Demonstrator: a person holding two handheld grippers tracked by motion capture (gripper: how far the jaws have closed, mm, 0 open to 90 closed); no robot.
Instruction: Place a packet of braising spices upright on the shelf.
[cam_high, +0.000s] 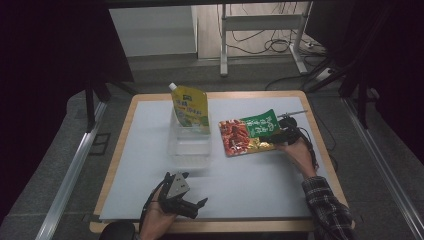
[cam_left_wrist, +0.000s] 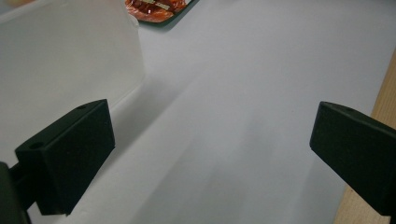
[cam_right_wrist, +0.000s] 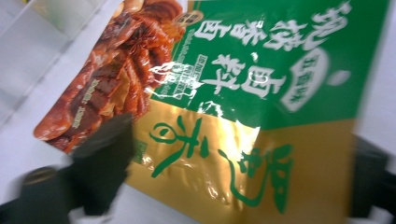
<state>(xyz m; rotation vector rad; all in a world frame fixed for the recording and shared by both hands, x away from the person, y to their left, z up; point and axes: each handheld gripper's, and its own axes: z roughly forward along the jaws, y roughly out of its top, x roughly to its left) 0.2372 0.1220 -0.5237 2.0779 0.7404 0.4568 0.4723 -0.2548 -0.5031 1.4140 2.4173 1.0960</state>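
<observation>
My right gripper (cam_high: 280, 136) straddles the green-gold-red foil snack packet (cam_right_wrist: 243, 107) – jaws apart, not clamped. Left gripper (cam_left_wrist: 210, 154) – jaws wide over white bench (cam_left_wrist: 243, 93), gripping nothing.

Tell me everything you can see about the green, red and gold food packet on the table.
The food packet is a flat, glossy foil-like pouch lying on the white table top, right of the clear plastic bin. One part is green with white characters, one shows red-brown meat, and one is gold with green characters. Its surface is creased and reflective. The right gripper is at its right edge, one jaw on either side in the right gripper view; contact is unclear.
</observation>
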